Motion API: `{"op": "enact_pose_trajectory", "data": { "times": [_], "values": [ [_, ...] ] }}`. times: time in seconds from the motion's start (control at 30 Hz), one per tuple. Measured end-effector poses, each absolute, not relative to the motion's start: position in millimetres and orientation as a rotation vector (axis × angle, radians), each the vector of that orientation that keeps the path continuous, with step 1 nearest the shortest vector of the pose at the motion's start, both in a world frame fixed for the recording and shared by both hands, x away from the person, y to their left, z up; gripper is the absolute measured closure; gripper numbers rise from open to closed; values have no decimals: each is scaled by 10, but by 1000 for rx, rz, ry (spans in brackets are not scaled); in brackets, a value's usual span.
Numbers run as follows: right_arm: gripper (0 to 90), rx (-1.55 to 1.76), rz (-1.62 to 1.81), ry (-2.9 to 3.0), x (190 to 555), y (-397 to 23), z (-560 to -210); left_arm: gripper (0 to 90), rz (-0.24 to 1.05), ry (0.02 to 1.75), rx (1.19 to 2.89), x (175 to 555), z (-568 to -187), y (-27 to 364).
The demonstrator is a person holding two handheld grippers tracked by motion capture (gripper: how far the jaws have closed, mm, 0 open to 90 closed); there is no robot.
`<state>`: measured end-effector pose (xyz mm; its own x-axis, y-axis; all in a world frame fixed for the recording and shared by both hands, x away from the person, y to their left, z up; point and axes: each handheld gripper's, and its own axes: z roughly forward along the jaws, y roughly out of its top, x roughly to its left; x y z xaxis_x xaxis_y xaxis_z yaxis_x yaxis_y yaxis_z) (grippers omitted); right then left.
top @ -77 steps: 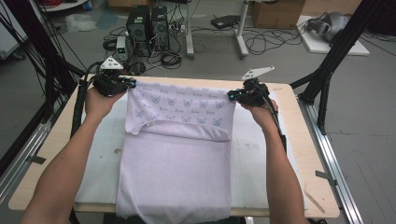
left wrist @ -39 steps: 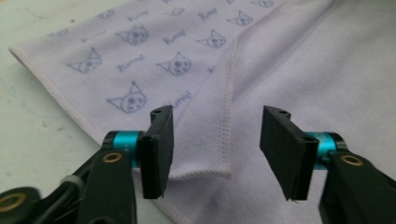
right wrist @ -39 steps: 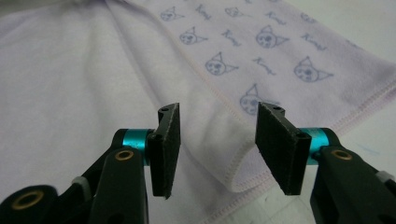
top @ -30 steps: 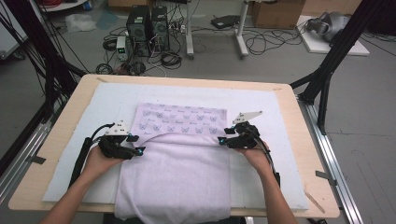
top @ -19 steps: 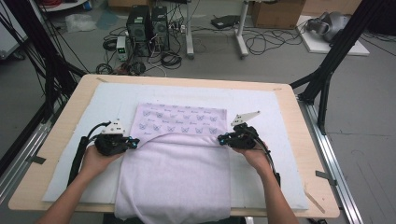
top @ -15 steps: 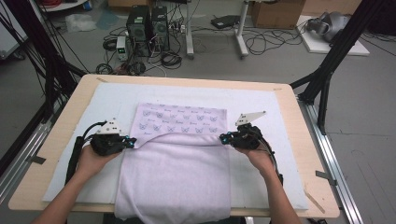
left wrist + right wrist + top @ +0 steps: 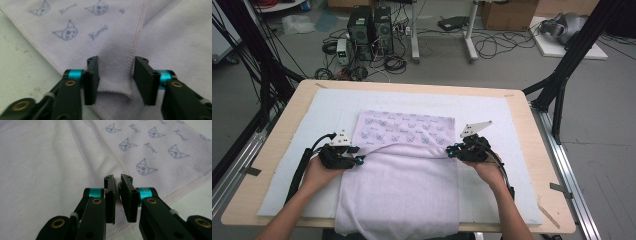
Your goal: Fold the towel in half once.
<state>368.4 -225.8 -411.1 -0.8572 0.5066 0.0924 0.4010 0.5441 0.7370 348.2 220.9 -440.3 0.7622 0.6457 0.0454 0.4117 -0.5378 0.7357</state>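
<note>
Towel (image 7: 399,185) lies lengthwise, folded edge pointing away from person.

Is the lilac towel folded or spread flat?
Folded: the towel's plain layer covers its printed side, whose far strip remains exposed.

- Lilac towel (image 7: 399,192), flat on the surface, near end hanging over the front edge.
- Its far part shows the printed side (image 7: 404,129); the plain layer is folded over it.

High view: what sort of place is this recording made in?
Probably a lab or workshop: black computer towers and loose tangled cables lie on the grey floor behind a wooden table framed by black metal struts.
</note>
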Motion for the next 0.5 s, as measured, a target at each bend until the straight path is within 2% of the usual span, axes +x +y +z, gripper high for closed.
{"op": "enact_pose_trajectory", "data": {
  "times": [0.1, 0.13, 0.23, 0.5],
  "values": [
    [818, 787, 1209, 2646, 3693, -2269, -4122, 781, 420, 772, 2221, 3481, -4382, 2207],
    [818, 784, 1211, 2645, 3692, -2270, -4121, 815, 421, 774, 2219, 3477, -4372, 2214],
    [819, 776, 1224, 2633, 3674, -2274, -4095, 842, 410, 776, 2202, 3465, -4326, 2259],
    [829, 726, 1307, 2581, 3508, -2341, -3917, 848, 391, 755, 2129, 3262, -4058, 2431]
  ]
}}
